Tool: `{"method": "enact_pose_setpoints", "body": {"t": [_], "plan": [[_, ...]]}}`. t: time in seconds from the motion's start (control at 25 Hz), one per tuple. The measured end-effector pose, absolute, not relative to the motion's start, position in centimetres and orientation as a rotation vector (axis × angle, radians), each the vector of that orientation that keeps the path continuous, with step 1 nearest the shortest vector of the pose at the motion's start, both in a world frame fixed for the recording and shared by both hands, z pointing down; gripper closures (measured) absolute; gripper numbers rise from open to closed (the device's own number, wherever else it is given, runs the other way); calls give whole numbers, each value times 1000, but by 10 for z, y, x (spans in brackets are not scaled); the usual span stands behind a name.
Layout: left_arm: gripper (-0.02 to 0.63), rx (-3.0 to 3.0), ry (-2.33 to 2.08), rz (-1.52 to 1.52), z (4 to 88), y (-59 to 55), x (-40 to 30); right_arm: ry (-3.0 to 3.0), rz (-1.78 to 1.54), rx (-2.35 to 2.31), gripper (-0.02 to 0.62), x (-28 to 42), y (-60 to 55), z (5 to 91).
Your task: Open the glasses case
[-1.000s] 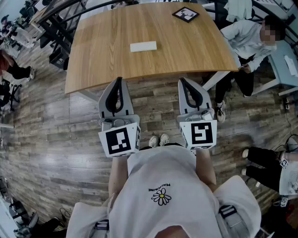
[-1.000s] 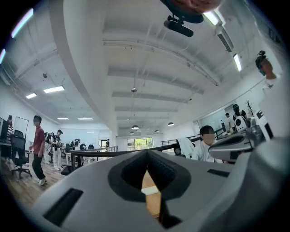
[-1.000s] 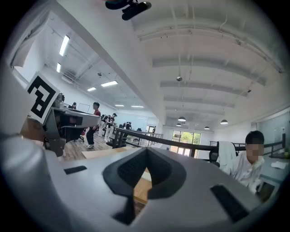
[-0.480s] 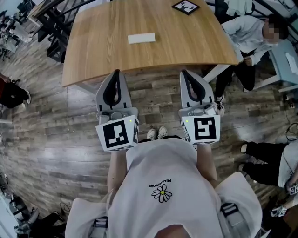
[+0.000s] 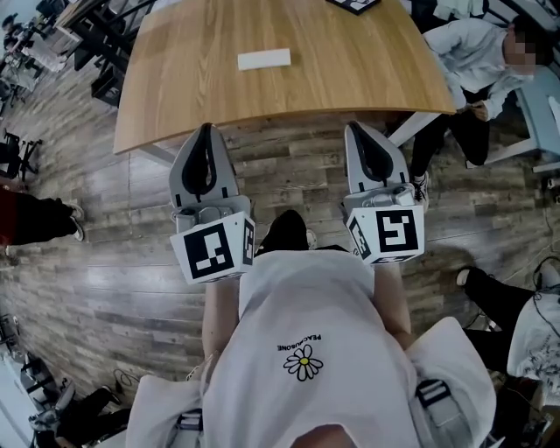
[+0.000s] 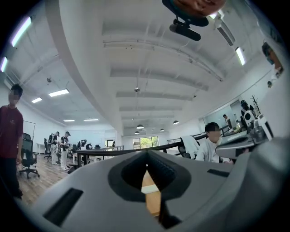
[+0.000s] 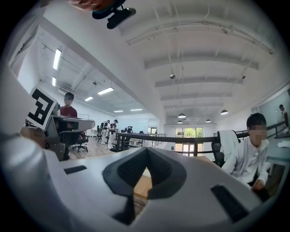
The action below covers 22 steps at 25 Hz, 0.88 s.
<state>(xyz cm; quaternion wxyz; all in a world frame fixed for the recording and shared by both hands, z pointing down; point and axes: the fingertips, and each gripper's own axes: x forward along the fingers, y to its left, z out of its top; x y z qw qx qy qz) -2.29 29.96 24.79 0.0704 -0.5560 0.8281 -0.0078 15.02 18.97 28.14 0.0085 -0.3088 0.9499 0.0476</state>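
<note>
The white glasses case [image 5: 263,59] lies shut on the far half of the wooden table [image 5: 219,96]. Both grippers hang over the plank floor just short of the table's near edge, pointing at it. My left gripper [image 5: 206,128] is shut with nothing between its jaws. My right gripper [image 5: 354,128] is also shut and empty. In the left gripper view the case [image 6: 149,189] shows as a white strip on the table through the gap below the closed left gripper's tips [image 6: 146,152]. The right gripper view shows the right gripper [image 7: 146,148] shut, with table wood beyond.
A black-framed card [image 5: 354,4] lies at the table's far edge. A person in white [image 5: 472,61] sits at the table's right corner, by a white table leg [image 5: 411,129]. Another person [image 5: 35,219] stands at the far left. Desks and chairs fill the room behind.
The table edge has come closer to both gripper tips, and the case sits higher in the head view. A dark shoe now shows between the grippers. Both jaws stay shut.
</note>
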Motion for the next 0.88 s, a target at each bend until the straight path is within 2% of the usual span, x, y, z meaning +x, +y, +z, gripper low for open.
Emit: {"method": "enact_pose_setpoints", "body": {"t": [0.44, 0.88], "plan": [[591, -1689, 2441, -15, 254, 254, -31, 2974, 156, -939, 589, 148, 158, 287], [591, -1776, 2438, -14, 274, 154, -87, 3034, 149, -992, 589, 93, 77, 313]]}}
